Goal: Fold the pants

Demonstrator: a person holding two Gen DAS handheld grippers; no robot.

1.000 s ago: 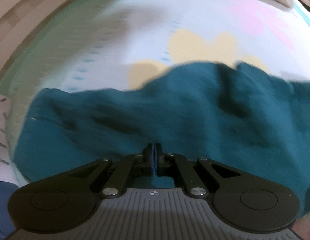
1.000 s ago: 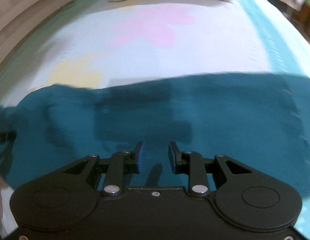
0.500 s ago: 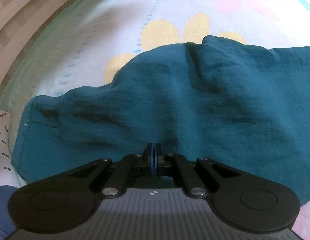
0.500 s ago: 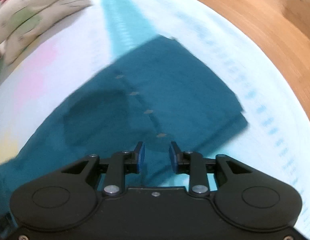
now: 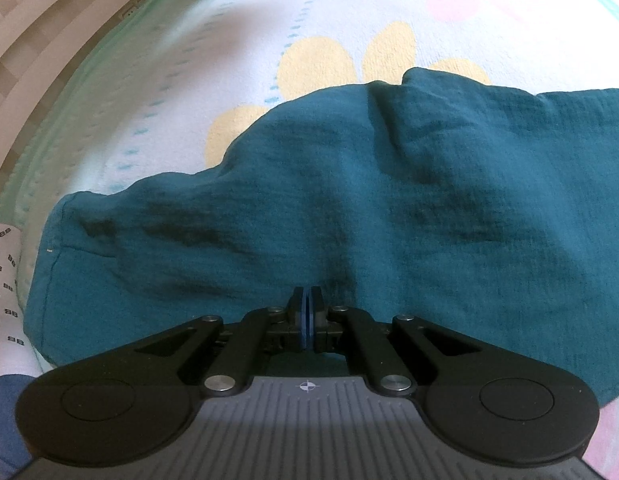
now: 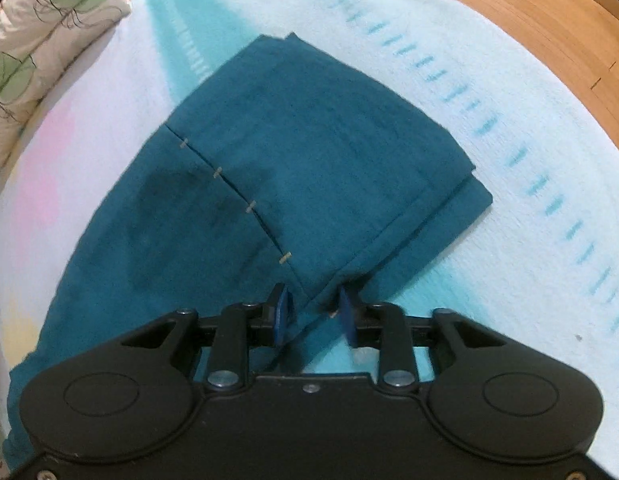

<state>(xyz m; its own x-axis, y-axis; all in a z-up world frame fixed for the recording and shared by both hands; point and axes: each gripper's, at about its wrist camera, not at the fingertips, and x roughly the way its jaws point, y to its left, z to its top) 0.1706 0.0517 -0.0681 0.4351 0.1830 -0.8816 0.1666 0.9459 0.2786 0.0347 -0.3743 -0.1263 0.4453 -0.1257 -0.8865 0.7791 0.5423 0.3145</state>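
Teal pants [image 5: 389,208] lie on a flowered sheet [image 5: 189,80], filling the middle of both frames. Left gripper [image 5: 308,312] is fully closed, pinching their near edge. Right gripper [image 6: 313,312] is half open, its fingers astride a hem corner, lower centre.

The pants [image 6: 309,152] lie spread on the bed [image 6: 509,128], their hem end toward the bed's edge, a folded quilt [image 6: 41,40] behind to the left.
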